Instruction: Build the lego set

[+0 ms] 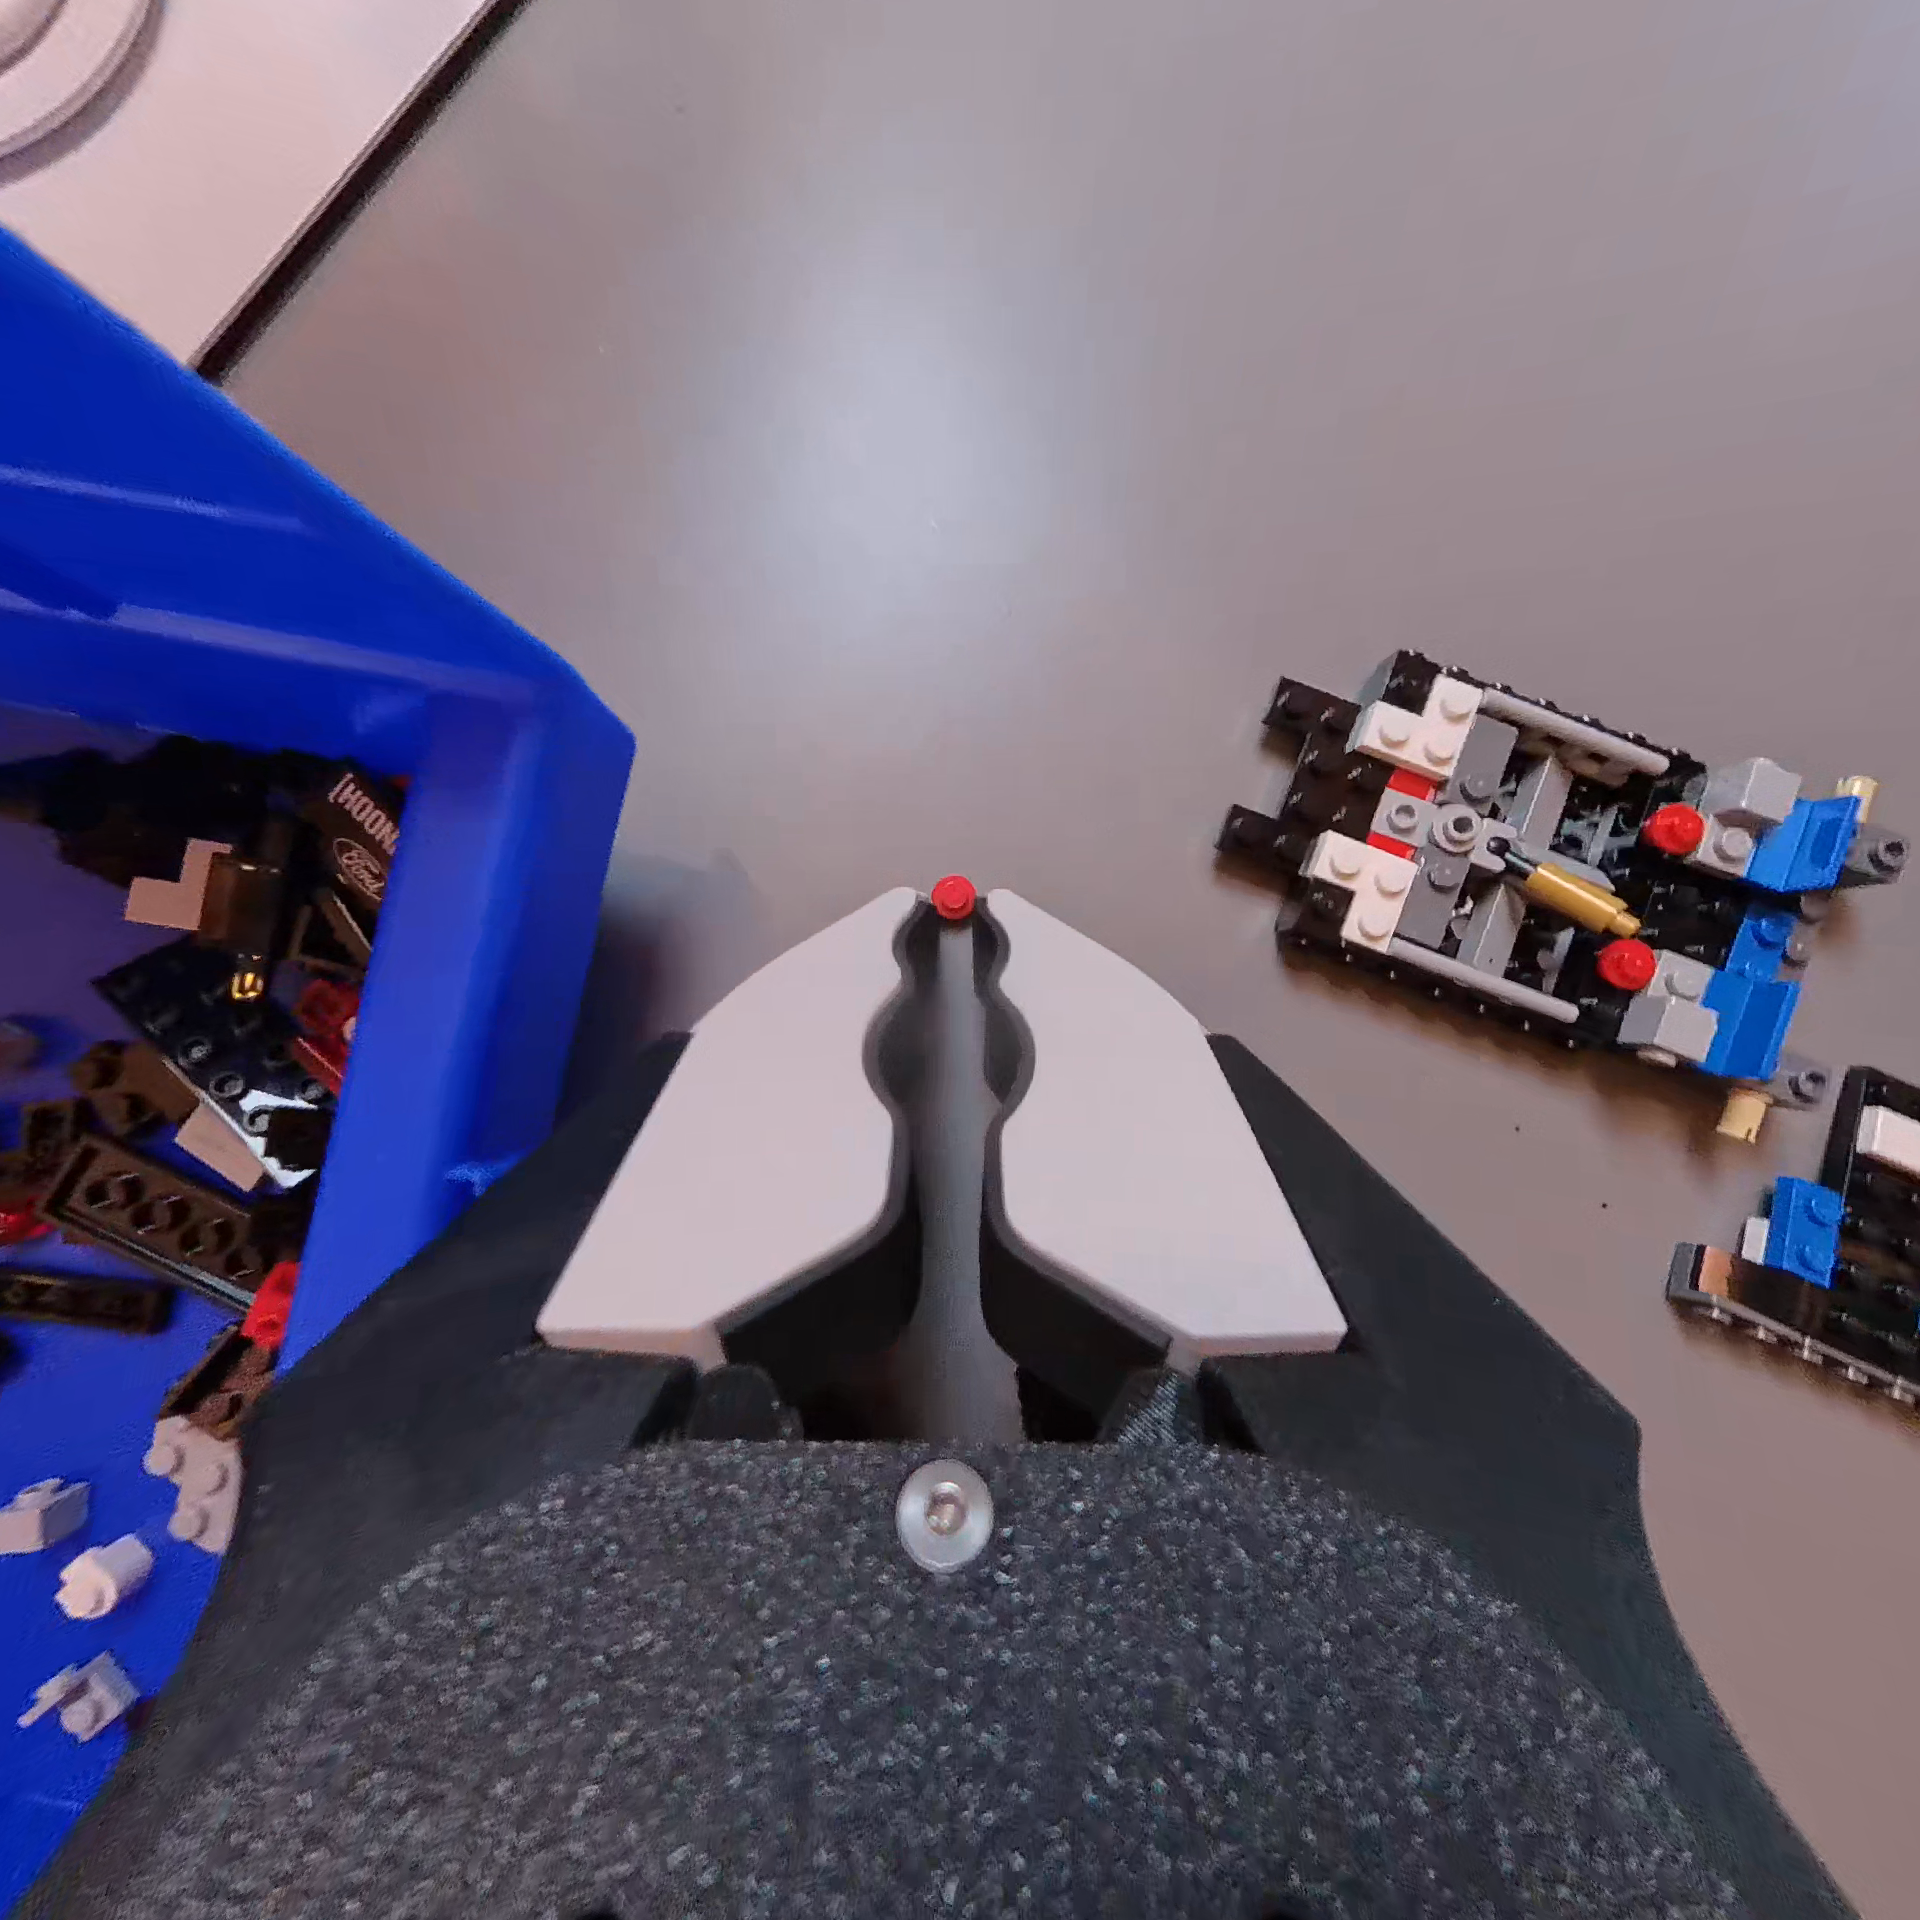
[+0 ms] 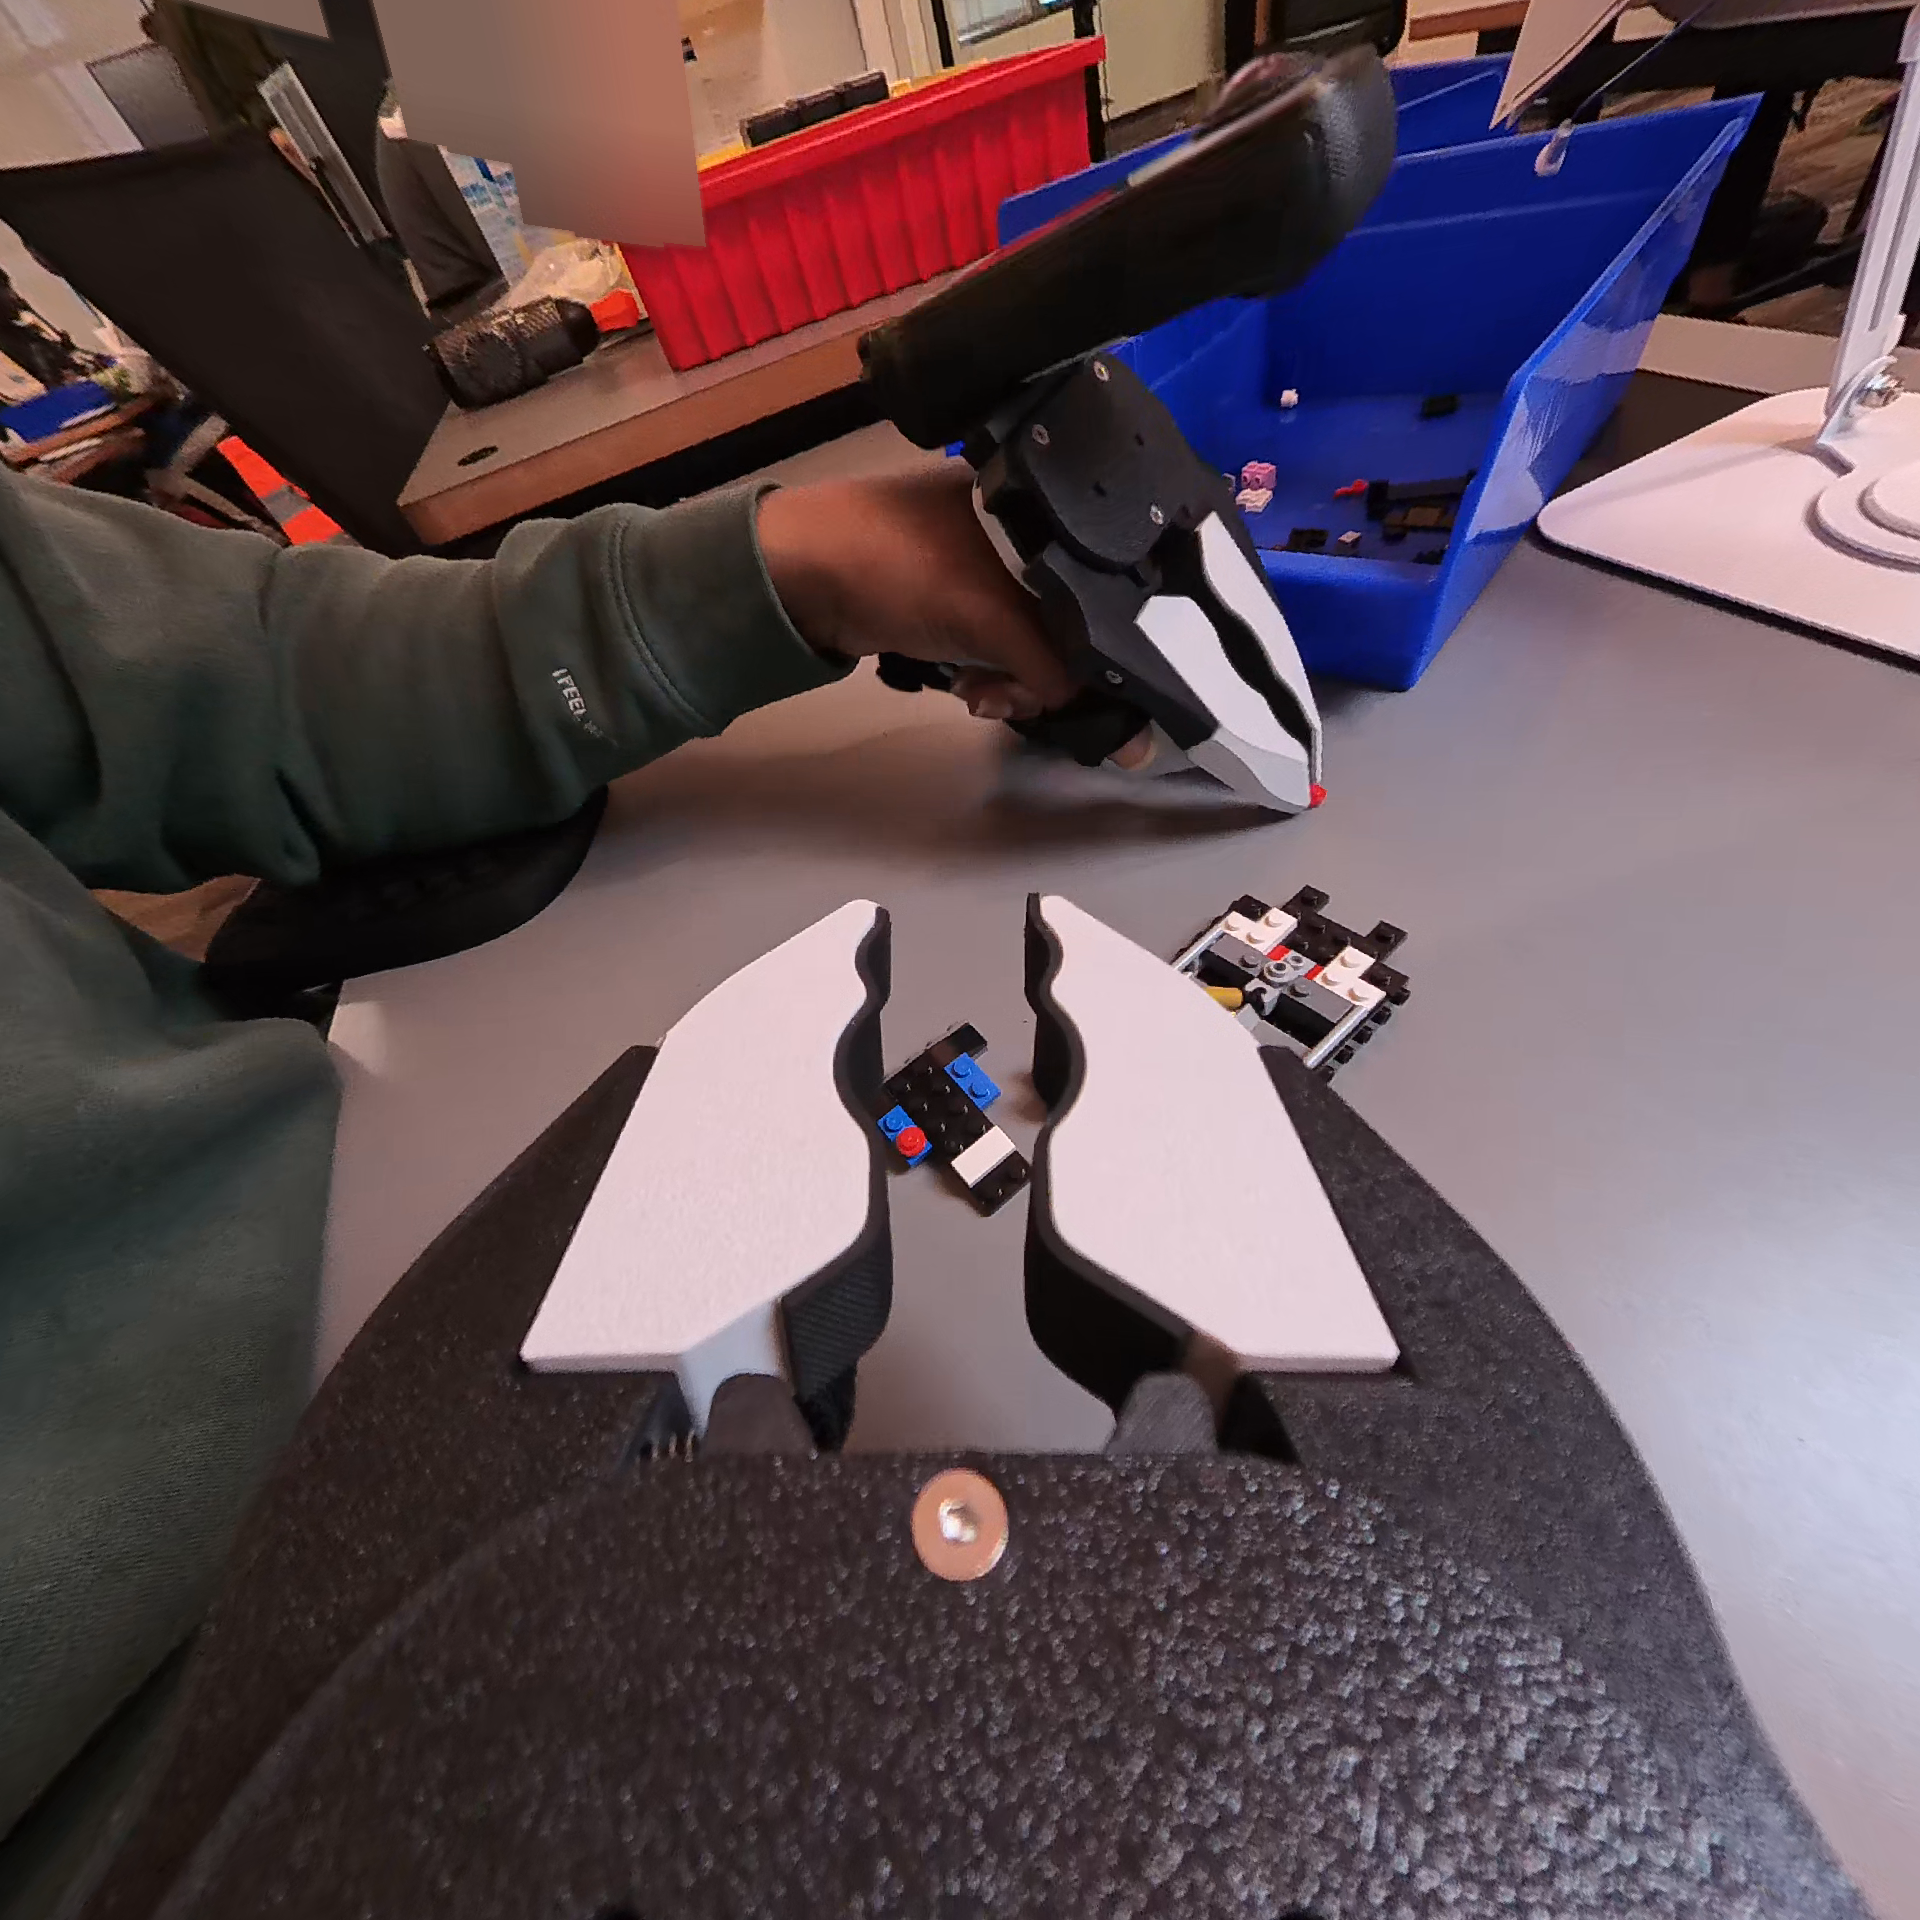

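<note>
**Q:** So what is each gripper doing?

**Me:** My left gripper (image 1: 953, 902) is pinched tight on a small red round stud (image 1: 953, 896), held right at its fingertips just above the grey table (image 1: 935, 416). My right gripper (image 2: 956, 914) has its jaws spread and holds nothing. It hovers low over the small black plate assembly (image 2: 954, 1117), the one with blue bricks, a white tile and a red stud on it.

**Q:** Which way do the builds lie from the held stud?

**Me:** In the left wrist view, the larger brick chassis (image 1: 1538, 883) sits at about three o'clock from my fingertips, well apart, its long axis running from nine towards three. Two red studs like mine are already on it. The small assembly shows at about four o'clock, cut by the frame edge. In the right wrist view it lies between my open fingers, long axis running roughly eleven to five, so my right gripper is the nearer one.

**Q:** And containers?

**Me:** At nine o'clock from my left gripper, close beside it, stands a blue bin (image 1: 468, 935) of loose bricks, mostly black, with some grey and red.
</note>
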{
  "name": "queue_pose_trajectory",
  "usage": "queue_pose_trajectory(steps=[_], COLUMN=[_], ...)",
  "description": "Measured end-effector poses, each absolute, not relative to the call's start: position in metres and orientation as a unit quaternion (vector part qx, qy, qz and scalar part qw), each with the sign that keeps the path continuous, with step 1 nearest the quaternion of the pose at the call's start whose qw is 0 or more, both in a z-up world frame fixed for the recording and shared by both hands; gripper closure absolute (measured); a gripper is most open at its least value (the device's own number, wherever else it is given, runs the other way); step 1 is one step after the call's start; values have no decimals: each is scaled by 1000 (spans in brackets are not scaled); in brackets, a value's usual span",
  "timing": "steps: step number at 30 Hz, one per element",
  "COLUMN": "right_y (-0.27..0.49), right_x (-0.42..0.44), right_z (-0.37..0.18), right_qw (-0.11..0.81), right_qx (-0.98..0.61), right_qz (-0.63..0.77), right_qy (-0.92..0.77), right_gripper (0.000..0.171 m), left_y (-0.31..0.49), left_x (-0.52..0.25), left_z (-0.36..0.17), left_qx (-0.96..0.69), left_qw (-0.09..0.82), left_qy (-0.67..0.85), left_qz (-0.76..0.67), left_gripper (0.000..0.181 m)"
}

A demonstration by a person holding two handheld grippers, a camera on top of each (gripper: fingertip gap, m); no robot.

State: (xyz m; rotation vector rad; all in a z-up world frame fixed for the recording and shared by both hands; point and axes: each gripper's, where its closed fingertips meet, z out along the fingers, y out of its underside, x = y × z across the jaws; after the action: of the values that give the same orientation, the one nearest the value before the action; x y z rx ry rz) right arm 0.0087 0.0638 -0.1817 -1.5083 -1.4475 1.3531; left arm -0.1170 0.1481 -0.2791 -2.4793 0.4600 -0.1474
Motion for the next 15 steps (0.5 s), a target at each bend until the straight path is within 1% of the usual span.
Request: queue_pose_trajectory(steps=[3,6,9,11,12,15], right_y=[63,64,63,62,61,62], right_x=[10,10,9,9,9,10], right_z=[-180,-179,-181,-181,-181,-180], right_qw=[325,326,319,319,321,326], right_qx=[-572,-571,-573,-573,-572,-572], right_qz=[512,513,516,513,511,507], right_qy=[-553,-552,-551,-554,-556,-557], right_gripper=[147,147,147,147,148,148], left_y=[147,149,151,146,145,141], left_x=[-122,-158,-203,-220,-224,-224], left_z=[-253,-210,-201,-219,-224,-223], left_qx=[-918,-904,-915,-938,-942,-943], left_qw=[352,400,378,320,310,309], left_qy=[174,148,105,88,82,92], left_qz=[-46,30,94,97,97,82], left_gripper=[175,176,173,145,147,142])
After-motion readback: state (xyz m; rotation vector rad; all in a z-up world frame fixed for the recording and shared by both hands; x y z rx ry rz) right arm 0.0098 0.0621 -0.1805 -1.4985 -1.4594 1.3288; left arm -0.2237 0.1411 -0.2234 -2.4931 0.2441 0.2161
